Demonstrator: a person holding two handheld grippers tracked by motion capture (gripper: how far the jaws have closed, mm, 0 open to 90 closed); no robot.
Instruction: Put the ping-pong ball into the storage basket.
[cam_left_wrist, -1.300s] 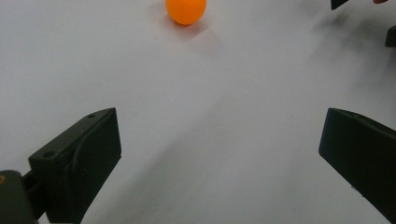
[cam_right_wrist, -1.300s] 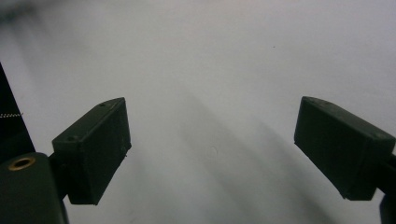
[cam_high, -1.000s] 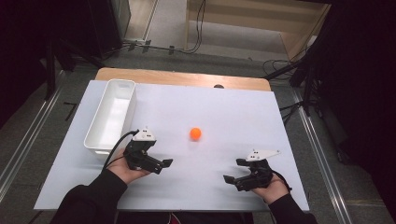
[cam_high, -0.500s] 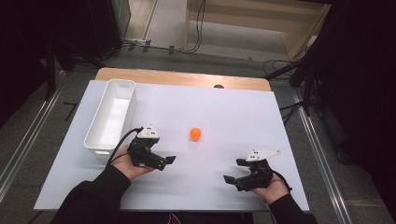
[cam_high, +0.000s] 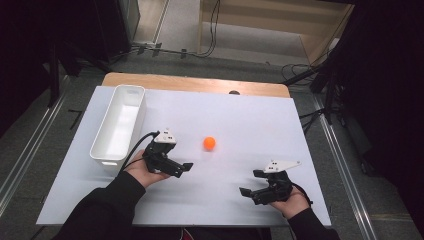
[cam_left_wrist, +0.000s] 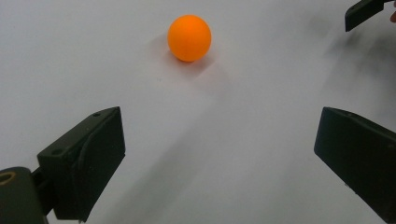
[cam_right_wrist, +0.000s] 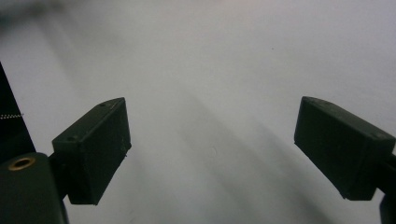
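An orange ball (cam_high: 209, 143) lies on the white table (cam_high: 250, 115), just left of its middle. My left gripper (cam_high: 182, 169) is held low a short way to the ball's near left, open and empty. In the left gripper view the ball (cam_left_wrist: 189, 38) rests ahead of the jaws and a little left of the open gap of the left gripper (cam_left_wrist: 224, 154). My right gripper (cam_high: 250, 182) hovers near the front right of the table, open, pointing left. In its own view the right gripper (cam_right_wrist: 212, 149) has only bare white surface between its jaws.
A long white bin (cam_high: 119, 125) stands along the left side of the table, beside the left hand. A strip of wooden tabletop (cam_high: 195, 84) shows at the far edge. A jaw of the other gripper (cam_left_wrist: 366, 11) shows at the top right of the left gripper view.
My left gripper has crept forward and to the right, closer to the ball. The right gripper and the ball have stayed where they were.
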